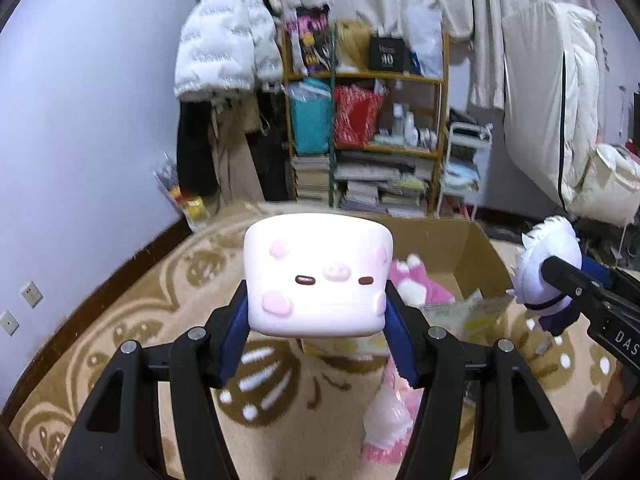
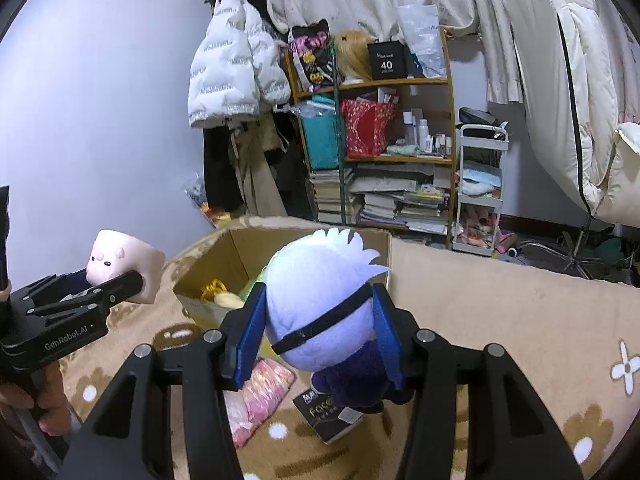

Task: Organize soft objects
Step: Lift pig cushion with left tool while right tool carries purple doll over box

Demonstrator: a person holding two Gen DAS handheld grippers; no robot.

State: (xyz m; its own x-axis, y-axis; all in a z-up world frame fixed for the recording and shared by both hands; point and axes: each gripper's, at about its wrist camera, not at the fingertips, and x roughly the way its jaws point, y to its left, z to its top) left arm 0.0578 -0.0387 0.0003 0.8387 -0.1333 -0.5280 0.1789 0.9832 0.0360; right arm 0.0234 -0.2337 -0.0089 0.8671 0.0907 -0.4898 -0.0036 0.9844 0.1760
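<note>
My left gripper (image 1: 316,312) is shut on a white cube plush with a pink pig face (image 1: 318,276), held in the air above the carpet; it also shows at the left of the right wrist view (image 2: 124,264). My right gripper (image 2: 320,320) is shut on a white-haired doll in a black blindfold and dark blue clothes (image 2: 320,312), held in front of an open cardboard box (image 2: 240,248). The doll shows at the right of the left wrist view (image 1: 548,272). The box (image 1: 472,248) holds a pink plush (image 1: 416,284) and yellow items (image 2: 224,296).
A beige patterned carpet (image 1: 132,320) covers the floor. A pink wrapped packet (image 2: 264,392) and a dark booklet (image 2: 332,416) lie on it under the right gripper. A shelf full of books and bags (image 2: 380,140), hanging coats (image 2: 236,64) and a white trolley (image 2: 480,184) stand behind.
</note>
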